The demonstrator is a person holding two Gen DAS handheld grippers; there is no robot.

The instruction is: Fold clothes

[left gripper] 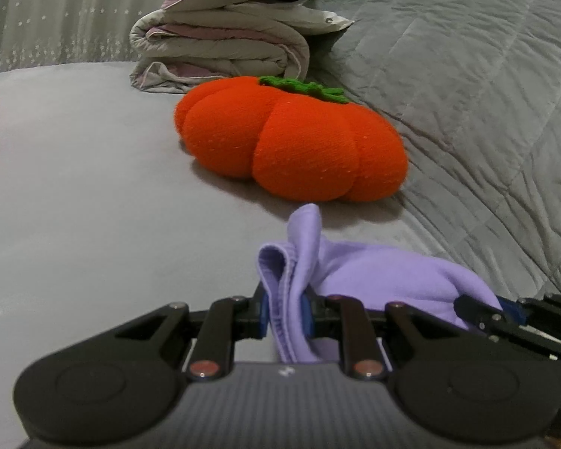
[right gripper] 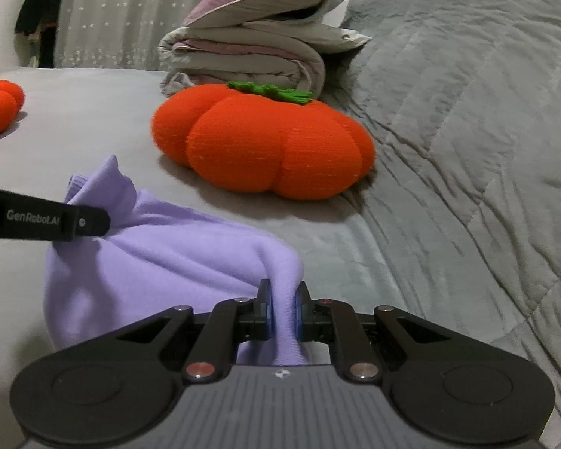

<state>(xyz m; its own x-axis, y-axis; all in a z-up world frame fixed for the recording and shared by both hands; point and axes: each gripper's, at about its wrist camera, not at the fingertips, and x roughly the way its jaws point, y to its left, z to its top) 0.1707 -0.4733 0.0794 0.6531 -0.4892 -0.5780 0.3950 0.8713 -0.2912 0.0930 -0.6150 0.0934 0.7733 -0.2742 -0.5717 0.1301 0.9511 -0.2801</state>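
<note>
Grey bed (left gripper: 74, 187) below; both my grippers, left (left gripper: 286, 312) and right (right gripper: 283, 312), pinch the purple garment (right gripper: 161, 262). I should keep its edge taut, lowering evenly, clear of the pumpkin cushion (right gripper: 265, 142).

Two fisheye views, each from a hand-held gripper, look forward and slightly down along its fingers, low and close over a grey bed (left gripper: 74, 172). Both face the same way, toward an orange pumpkin cushion (left gripper: 291, 138) near ahead and folded bedding (left gripper: 220, 48) behind it. The right view sits beside the left's, showing the left gripper's finger (right gripper: 82, 220) at its left edge.
</note>
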